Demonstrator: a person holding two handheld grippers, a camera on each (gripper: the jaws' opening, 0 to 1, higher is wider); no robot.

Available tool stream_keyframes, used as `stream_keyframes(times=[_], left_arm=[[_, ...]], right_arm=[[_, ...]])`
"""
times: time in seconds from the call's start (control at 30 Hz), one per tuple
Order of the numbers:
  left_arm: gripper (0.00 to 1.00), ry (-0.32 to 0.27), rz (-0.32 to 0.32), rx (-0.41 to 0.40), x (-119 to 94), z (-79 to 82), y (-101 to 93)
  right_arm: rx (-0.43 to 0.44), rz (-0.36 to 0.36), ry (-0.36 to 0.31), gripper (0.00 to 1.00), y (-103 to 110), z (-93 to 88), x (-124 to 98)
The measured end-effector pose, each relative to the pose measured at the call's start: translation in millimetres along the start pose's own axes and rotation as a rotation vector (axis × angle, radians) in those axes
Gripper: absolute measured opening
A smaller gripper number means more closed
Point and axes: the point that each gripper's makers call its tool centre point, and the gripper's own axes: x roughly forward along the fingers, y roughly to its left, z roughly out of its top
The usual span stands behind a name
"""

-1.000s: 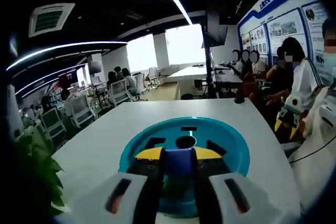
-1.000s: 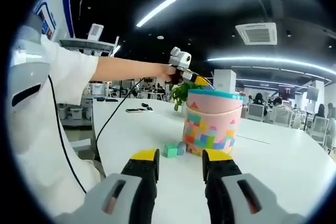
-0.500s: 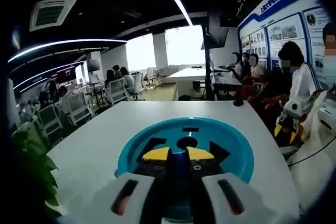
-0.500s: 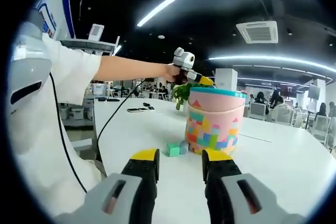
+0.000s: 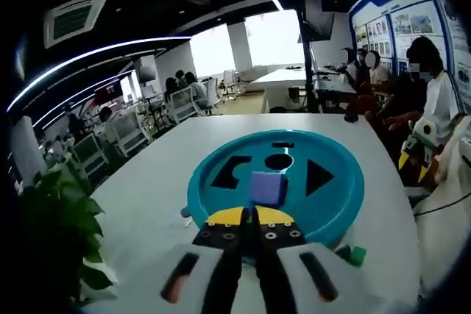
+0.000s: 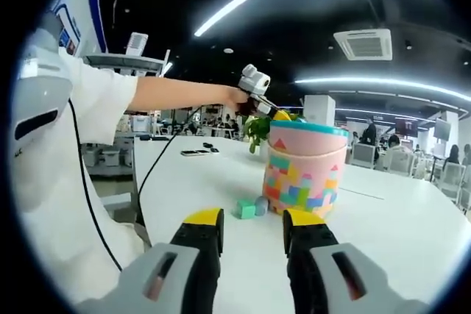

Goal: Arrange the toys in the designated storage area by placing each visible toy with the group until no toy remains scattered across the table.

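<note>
A purple cube lies on the teal lid between its shape holes, just ahead of my left gripper, whose yellow-tipped jaws are shut together with nothing in them. The right gripper view has the same pink patterned bucket under that lid, with the left gripper held above it by a person's arm. A green cube and a grey ball rest on the white table at the bucket's foot. My right gripper is open and low over the table, short of them.
A green block lies on the table beside the bucket. A potted plant stands at the left. A phone lies farther back on the table. Seated people and office chairs fill the room behind.
The purple cube that sat between the left jaws now lies on the lid ahead of them, and those jaws have come together. The right gripper has barely moved.
</note>
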Motion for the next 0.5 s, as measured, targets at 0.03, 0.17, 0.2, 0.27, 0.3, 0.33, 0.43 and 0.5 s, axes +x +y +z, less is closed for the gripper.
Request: stream_keyframes(times=[0.03, 0.17, 0.2, 0.27, 0.3, 0.33, 0.43, 0.5], left_arm=[[0.02, 0.005, -0.001, 0.001, 3, 1.0, -0.5], [0.0, 0.053, -0.01, -0.012, 15, 0.6, -1.1], [0.0, 0.067, -0.012, -0.029, 18, 1.3, -2.7], [0.0, 0.072, -0.042, -0.085, 20, 2.6, -13.8], [0.0, 0.075, -0.035, -0.078, 20, 3.5, -12.1], [0.0, 0.078, -0.028, -0.071, 19, 4.3, -10.3], [0.0, 0.098, 0.001, -0.032, 14, 3.0, -2.8], [0.0, 0.1, 0.018, -0.043, 10, 1.5, 0.7]], right_arm=[[-0.002, 0.003, 0.001, 0.33, 2, 0.0, 1], [-0.008, 0.019, 0.008, 0.32, 7, -0.9, 4], [-0.009, 0.02, 0.009, 0.33, 8, -0.9, 4], [-0.01, 0.024, 0.01, 0.33, 9, -1.0, 5], [-0.009, 0.024, 0.009, 0.32, 8, -0.9, 5], [-0.008, 0.025, 0.008, 0.32, 8, -0.8, 5], [-0.004, 0.021, 0.004, 0.32, 5, 0.3, 3], [-0.001, 0.013, 0.0, 0.32, 3, 0.7, 1]])
